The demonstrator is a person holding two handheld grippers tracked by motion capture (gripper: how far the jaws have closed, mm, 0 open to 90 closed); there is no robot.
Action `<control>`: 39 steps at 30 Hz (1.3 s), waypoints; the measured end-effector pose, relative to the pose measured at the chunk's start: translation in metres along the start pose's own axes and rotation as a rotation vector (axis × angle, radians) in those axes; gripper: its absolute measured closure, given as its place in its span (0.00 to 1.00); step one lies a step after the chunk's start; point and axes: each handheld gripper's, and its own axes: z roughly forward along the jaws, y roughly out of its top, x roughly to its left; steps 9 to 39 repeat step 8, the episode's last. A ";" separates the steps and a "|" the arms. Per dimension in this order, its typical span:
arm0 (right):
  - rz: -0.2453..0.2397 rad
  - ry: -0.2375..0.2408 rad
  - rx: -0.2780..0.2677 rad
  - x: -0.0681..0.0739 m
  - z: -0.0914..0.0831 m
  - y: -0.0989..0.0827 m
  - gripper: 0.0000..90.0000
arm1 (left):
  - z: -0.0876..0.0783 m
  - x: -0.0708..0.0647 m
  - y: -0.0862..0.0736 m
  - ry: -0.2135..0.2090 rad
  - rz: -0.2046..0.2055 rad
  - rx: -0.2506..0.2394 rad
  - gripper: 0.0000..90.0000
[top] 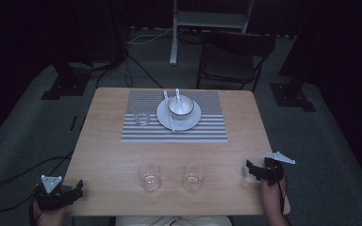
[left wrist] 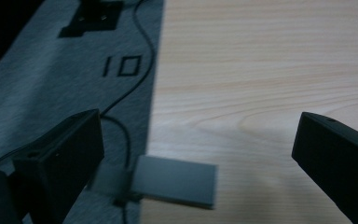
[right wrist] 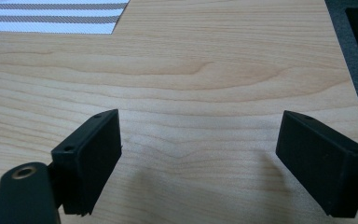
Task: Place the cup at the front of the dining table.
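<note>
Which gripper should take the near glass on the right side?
Right. The right gripper is open at the table's right edge, beside that glass with bare wood between. The left gripper, also open, sits at the near-left corner, with the other near glass in its way.

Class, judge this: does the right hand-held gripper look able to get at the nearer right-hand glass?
Probably yes: the right hand-held gripper is open, and bare table lies between it and the glass.

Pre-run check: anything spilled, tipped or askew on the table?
Nothing spilled or tipped. All three glasses stand upright: one on the striped mat, two near the front edge. Only oddity: a chopstick-like stick lies across the plate beside the bowl.
</note>
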 end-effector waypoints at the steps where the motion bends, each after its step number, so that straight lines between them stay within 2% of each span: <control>1: 0.000 0.000 0.000 0.000 0.000 0.000 0.15 | 0.001 0.000 0.000 0.017 0.001 0.009 0.03; 3: 0.002 -0.003 -0.001 0.000 0.000 0.000 0.15 | 0.001 0.000 0.000 0.033 0.000 0.014 0.03; 7: 0.004 -0.006 -0.001 0.000 0.000 0.000 0.15 | 0.000 -0.001 0.001 0.036 -0.016 0.014 0.03; 39: 0.002 -0.007 0.000 0.000 0.000 0.000 0.15 | 0.000 -0.001 0.001 0.036 -0.016 0.014 0.03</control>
